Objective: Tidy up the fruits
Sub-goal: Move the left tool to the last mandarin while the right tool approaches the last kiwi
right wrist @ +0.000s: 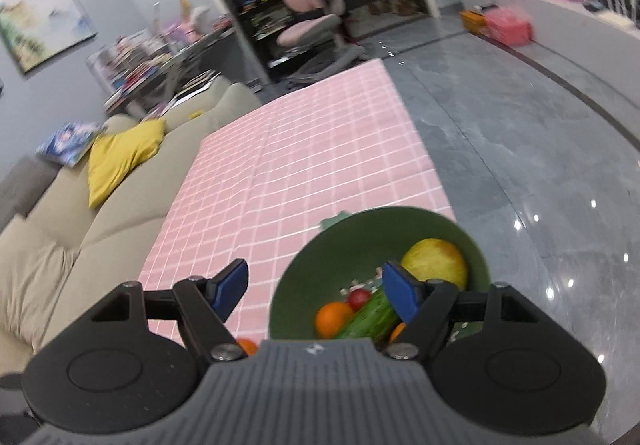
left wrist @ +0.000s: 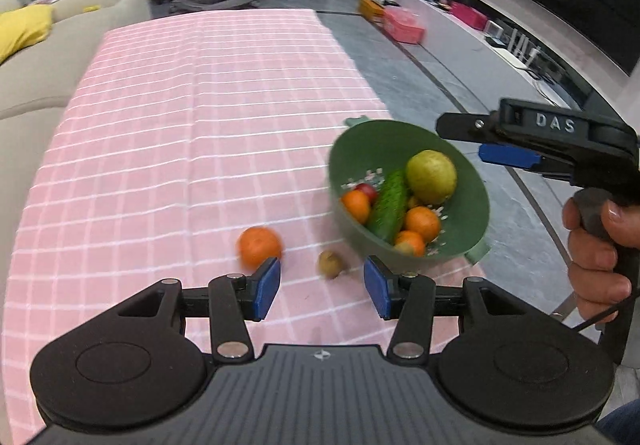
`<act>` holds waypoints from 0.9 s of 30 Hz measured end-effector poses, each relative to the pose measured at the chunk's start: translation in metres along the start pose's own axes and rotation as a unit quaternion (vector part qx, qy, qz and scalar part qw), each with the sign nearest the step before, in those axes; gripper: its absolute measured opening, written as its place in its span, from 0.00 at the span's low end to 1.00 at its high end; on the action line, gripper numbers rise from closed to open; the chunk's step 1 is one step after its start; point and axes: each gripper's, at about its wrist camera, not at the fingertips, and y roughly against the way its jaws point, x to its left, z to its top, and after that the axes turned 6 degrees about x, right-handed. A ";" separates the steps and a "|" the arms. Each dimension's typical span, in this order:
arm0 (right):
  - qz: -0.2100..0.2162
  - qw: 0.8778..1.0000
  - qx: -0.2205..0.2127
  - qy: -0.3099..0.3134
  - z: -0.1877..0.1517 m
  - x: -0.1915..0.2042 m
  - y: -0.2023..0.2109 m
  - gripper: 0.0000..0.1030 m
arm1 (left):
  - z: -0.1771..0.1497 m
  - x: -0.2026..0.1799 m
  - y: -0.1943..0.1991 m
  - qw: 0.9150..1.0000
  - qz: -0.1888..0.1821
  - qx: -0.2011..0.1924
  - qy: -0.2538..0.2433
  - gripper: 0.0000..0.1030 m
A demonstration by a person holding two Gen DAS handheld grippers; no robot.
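Note:
A green bowl [left wrist: 468,201] stands near the right edge of the pink checked tablecloth [left wrist: 192,117]. It holds a yellow-green pear [left wrist: 431,176], a cucumber [left wrist: 388,211], several oranges and a small red fruit. A loose orange [left wrist: 259,247] and a small brown fruit [left wrist: 330,264] lie on the cloth left of the bowl. My left gripper [left wrist: 322,287] is open and empty, just in front of the brown fruit. My right gripper [right wrist: 314,291] is open and empty above the bowl [right wrist: 320,265]; it also shows in the left wrist view [left wrist: 496,141].
A beige sofa [right wrist: 80,229] with a yellow cushion [right wrist: 120,157] runs along the table's left side. Grey tiled floor [right wrist: 520,149] lies to the right. A pink office chair [right wrist: 312,17] stands beyond the table's far end.

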 end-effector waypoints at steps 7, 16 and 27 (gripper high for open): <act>0.014 0.999 0.005 0.050 -0.028 0.029 0.017 0.69 | -0.030 0.030 0.027 0.999 0.022 -0.006 0.039 0.56; 0.007 0.992 0.039 0.123 -0.073 0.064 0.000 0.69 | -0.059 0.059 0.043 0.996 0.048 0.000 0.072 0.56; -0.039 0.990 0.064 0.118 -0.107 0.069 -0.033 0.69 | -0.070 0.087 0.034 0.996 0.033 0.010 0.082 0.56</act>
